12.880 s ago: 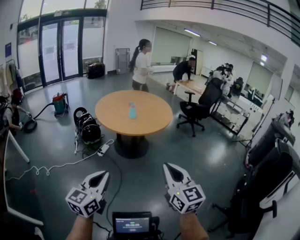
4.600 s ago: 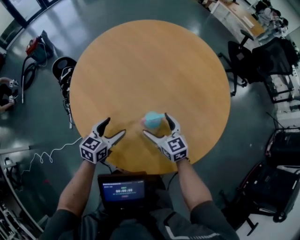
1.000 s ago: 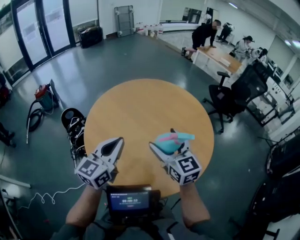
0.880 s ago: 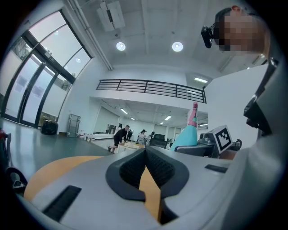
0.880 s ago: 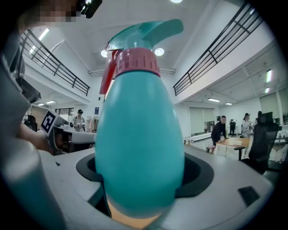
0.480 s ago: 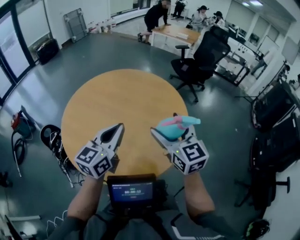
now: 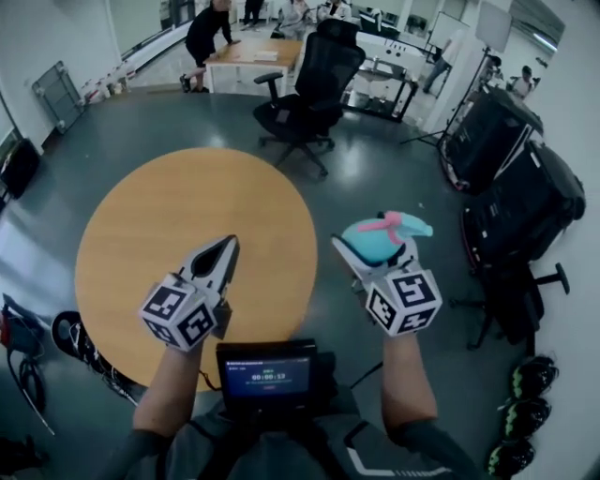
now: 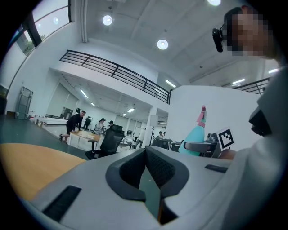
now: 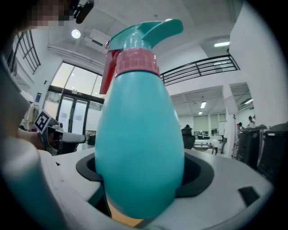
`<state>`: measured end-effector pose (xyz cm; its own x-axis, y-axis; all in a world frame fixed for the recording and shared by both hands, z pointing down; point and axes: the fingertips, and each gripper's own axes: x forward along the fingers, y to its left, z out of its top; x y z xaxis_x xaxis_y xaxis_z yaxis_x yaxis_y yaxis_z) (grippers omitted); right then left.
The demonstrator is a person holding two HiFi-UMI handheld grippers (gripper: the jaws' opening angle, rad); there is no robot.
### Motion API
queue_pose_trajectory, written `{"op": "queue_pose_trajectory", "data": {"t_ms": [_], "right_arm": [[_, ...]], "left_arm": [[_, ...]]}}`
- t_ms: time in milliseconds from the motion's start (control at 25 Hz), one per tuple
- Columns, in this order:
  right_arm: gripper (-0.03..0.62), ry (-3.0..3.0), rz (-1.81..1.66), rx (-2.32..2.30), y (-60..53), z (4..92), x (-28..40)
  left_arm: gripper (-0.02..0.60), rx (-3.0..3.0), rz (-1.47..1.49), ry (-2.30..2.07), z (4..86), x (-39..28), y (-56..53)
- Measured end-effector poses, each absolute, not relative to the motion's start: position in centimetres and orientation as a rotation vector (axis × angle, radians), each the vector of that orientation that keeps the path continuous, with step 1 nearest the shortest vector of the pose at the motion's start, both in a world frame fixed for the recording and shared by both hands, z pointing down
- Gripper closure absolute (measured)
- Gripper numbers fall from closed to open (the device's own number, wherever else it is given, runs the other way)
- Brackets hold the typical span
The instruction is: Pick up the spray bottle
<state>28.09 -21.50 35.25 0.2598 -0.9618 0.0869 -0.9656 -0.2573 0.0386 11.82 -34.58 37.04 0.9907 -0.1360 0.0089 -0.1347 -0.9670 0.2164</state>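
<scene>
We count two grippers, one in each hand. Each is grey moulded plastic with dark ribbed pads and carries one white cube printed with black square markers.

The left gripper (image 7: 225,246) is clenched on nothing: its two pads meet in a tight seam. It sits at about seven o'clock of the head view's centre, over the near rim of the table.

The right gripper (image 7: 373,248) grasps the one spray bottle (image 7: 380,239), its jaws spread wide around the belly with a pad pressed to each side. The bottle has a smooth, egg-shaped body of teal plastic, a pink ribbed collar, a red trigger and a teal nozzle head. In the right gripper view it stands with its neck up. It is held in the air over the glossy grey floor, clear of the table and at three o'clock of the left gripper.

There is one round table (image 7: 141,220), a flat disc with a matte, light wood top. It lies at nine o'clock of the centre.

One black office chair (image 7: 314,80) with a high back stands at twelve o'clock. Behind it, at eleven o'clock, is one rectangular wooden desk (image 7: 253,52) with one person (image 7: 206,28) bent over it. Further figures there are too small to count.

Two bulky black forms (image 7: 516,178) fill two to three o'clock, but we cannot tell what they are.

One small dark device with a lit screen (image 7: 267,375) hangs at six o'clock, between the forearms.
</scene>
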Motion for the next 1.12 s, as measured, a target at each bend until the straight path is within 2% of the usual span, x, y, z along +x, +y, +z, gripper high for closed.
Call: {"op": "queue_pose_trajectory", "data": {"t_ms": [160,360,680,1120], "right_arm": [[0.154,-1.629,0.082,2.58,-16.1,35.4,32.9],[0.154,-1.422,0.125,2.695,-11.4,36.1,35.7],[0.154,-1.254,0.164,2.742,-8.4,37.2,36.4],[0.157,-1.231,0.161,2.75,-8.7,37.2,36.2]], "left_arm": [[0.584,2.918,0.026,-0.046,37.7,15.3,-32.8],[0.584,2.922,0.074,0.147,38.0,19.2,-30.3],[0.583,2.919,0.14,0.349,39.6,22.5,-26.8],[0.583,2.919,0.176,0.41,39.9,22.2,-26.0]]}}
